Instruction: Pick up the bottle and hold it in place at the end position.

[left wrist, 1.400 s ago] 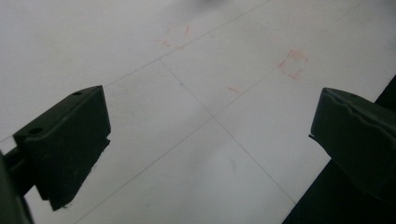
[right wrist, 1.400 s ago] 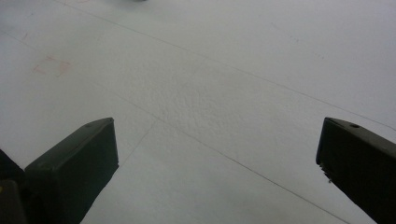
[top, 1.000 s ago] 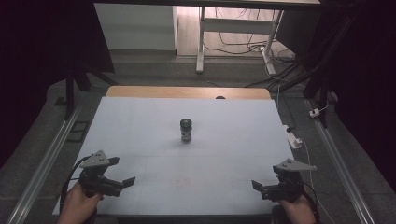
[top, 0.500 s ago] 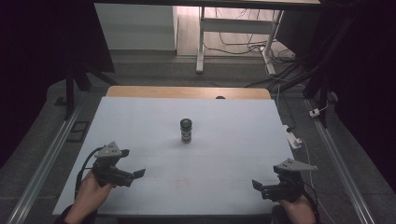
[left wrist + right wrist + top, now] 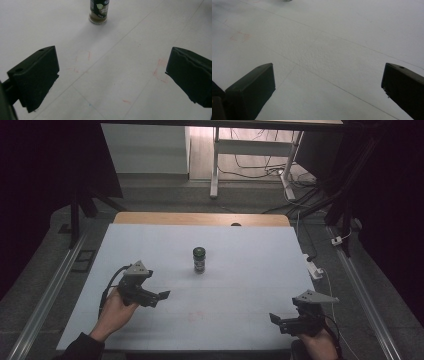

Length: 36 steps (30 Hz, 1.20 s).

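Note:
A small spice jar with a dark green lid and label stands upright near the middle of the white table. My left gripper hovers over the table to the jar's front left, jaws wide apart and pointing right. In the left gripper view the jar is ahead at the top, beyond the open left gripper. My right gripper is near the front right edge, pointing left. In its own view the right gripper is open over bare table.
Faint red marks are drawn on the table sheet. A wooden strip borders the far edge. A white power strip lies off the right side. Metal rails run along both sides, and a white stand is behind.
My left gripper has moved forward and rightward from the front left corner toward the jar. The right gripper has stayed in place.

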{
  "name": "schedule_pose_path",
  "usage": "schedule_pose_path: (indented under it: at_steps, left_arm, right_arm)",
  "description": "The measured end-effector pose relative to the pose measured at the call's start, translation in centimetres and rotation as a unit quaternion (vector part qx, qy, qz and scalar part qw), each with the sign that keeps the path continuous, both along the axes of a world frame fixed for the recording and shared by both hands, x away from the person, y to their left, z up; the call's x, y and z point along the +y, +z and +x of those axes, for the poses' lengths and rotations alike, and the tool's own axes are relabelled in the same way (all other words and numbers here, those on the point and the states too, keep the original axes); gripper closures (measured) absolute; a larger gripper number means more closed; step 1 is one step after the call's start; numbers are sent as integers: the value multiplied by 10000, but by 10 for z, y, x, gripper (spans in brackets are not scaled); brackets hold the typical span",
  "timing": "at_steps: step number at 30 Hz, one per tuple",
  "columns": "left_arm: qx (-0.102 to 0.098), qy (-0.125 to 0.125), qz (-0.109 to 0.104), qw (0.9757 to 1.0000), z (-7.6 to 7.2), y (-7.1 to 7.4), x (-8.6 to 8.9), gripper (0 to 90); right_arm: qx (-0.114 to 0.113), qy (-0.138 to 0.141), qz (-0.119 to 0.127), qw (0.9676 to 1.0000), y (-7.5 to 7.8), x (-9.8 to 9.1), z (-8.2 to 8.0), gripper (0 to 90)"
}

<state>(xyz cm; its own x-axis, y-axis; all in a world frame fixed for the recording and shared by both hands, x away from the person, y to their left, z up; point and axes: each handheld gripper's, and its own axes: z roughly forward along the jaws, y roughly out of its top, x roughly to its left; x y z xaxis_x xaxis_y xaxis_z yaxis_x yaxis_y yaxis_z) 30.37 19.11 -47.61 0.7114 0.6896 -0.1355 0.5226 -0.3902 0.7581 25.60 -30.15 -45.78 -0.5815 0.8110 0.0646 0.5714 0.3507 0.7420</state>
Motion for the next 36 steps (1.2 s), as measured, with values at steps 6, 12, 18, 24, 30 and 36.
schedule_pose_path:
  at_steps: [6, 12, 18, 24, 30, 36]
  left_arm:
    - [9, -58, 29, 10000, 15, -3, -10, 0]
    - [-37, -145, 191, 9997, 27, -8, -20, 0]
    - [-73, -275, 162, 9995, 40, -10, -30, 0]
    - [-103, -416, 146, 9990, 53, -12, -38, 0]
    - [-35, -418, 75, 9991, 67, -17, -41, 0]
    - [-94, -483, 96, 9987, 80, -19, -50, 0]
  right_arm:
    - [-1, 10, -4, 10000, 0, 0, 0, 0]
    - [3, 19, -13, 10000, 0, 1, 0, 0]
    - [8, 36, -18, 10000, 0, 1, 0, 0]
    - [14, 45, -16, 10000, 0, 1, 0, 0]
    - [17, 48, 9, 10000, 0, 0, 0, 0]
    - [29, 56, -1, 10000, 0, 0, 0, 0]
